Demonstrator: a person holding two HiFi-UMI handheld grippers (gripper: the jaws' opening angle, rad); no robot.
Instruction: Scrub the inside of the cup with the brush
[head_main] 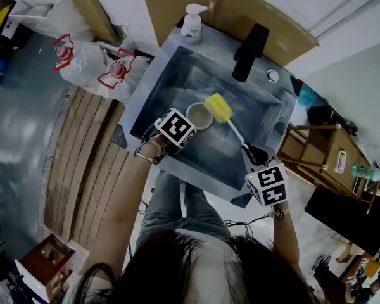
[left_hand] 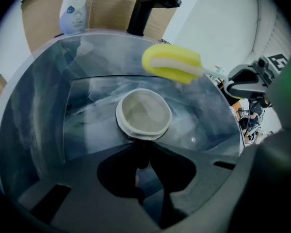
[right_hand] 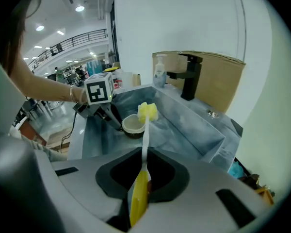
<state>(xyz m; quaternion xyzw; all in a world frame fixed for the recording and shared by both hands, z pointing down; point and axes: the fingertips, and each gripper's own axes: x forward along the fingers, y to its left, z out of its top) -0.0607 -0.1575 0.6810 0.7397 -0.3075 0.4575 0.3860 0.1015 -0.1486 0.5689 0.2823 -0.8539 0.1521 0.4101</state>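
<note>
The brush (right_hand: 144,130) handle is clamped by the fingers of the right gripper (right_hand: 144,155). The cup (left_hand: 144,113), inside the sink (head_main: 177,81), is pinched at its near wall by the left gripper (left_hand: 141,147). The sponge head, just beyond the cup's rim, should be lowered centrally while the cup is steadied.

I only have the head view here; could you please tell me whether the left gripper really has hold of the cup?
Observer: Yes. In the left gripper view, the left gripper has its jaws closed on the near wall of the cup.
Operator: Thank you. Has the scrubbing begun?
Observer: Not yet. The brush hangs with its sponge head above the cup's far side, clear of the rim.
Operator: And the right gripper's hold?
Observer: The right gripper is shut on the yellow grip of the handle.
</note>
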